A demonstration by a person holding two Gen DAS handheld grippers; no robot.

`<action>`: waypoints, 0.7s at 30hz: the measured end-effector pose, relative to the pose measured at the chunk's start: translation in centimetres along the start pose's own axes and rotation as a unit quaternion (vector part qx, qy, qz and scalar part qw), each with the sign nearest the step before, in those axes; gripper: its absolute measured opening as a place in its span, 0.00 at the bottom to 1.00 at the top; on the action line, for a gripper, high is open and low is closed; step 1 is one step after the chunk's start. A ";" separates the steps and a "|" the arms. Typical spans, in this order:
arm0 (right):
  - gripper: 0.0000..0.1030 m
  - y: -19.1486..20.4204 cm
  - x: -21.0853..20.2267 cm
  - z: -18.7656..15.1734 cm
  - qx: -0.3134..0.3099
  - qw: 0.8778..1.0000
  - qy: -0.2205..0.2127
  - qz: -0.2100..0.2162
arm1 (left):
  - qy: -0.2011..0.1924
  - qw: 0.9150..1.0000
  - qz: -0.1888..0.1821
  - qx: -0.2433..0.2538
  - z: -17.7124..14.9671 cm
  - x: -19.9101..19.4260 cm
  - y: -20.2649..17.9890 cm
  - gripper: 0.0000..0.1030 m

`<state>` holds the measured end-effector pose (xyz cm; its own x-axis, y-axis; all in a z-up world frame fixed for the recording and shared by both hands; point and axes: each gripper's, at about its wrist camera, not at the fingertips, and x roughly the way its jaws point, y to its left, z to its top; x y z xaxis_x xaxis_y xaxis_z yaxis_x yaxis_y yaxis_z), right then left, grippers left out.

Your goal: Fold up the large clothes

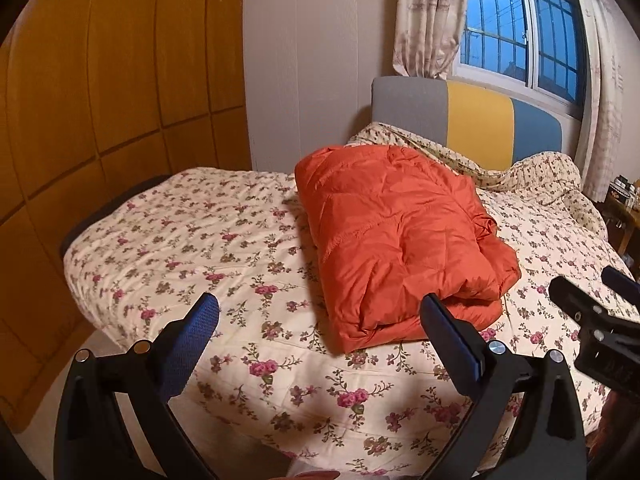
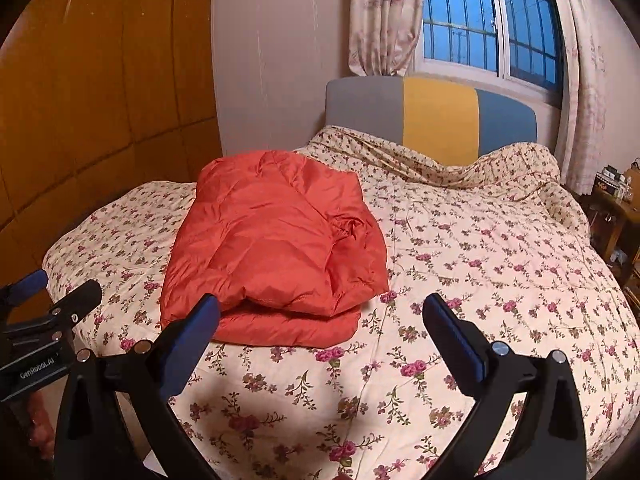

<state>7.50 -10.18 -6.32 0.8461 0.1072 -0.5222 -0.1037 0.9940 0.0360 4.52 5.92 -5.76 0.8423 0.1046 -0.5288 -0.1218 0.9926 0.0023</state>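
Jacket [image 1: 400, 236] lies folded on bed [image 1: 168, 240]; only right view shows nightstand [image 2: 616, 216] clearly

The left gripper [image 1: 320, 312] and right gripper [image 2: 320, 312] hover side by side (jaws spread wide, empty), pointing toward twelve o'clock.

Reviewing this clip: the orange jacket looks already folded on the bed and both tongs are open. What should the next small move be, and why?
Probably draw both tongs back and leave it. The orange down jacket lies as a compact layered bundle on the floral quilt, with no sleeve trailing. The left tongs and right tongs are open, empty and short of it. The one loose spot is the puckered corner on its right side.
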 end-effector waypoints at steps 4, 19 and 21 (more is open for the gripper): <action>0.98 -0.1 0.1 -0.2 -0.002 1.000 0.005 0.002 | 0.005 1.000 -0.008 -0.003 0.0 0.1 -0.1 0.97; 0.98 -0.5 0.4 -0.3 0.005 1.000 0.014 0.012 | 0.006 1.000 -0.012 -0.001 -0.2 0.3 -0.5 0.97; 0.98 -0.6 0.4 -0.4 0.006 1.000 0.014 0.014 | 0.006 1.000 -0.010 0.000 -0.2 0.4 -0.7 0.97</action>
<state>7.70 -10.72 -6.89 0.8281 0.1344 -0.5442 -0.1205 0.9908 0.0614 4.80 5.28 -6.12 0.8379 0.0841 -0.5393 -0.1054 0.9944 -0.0086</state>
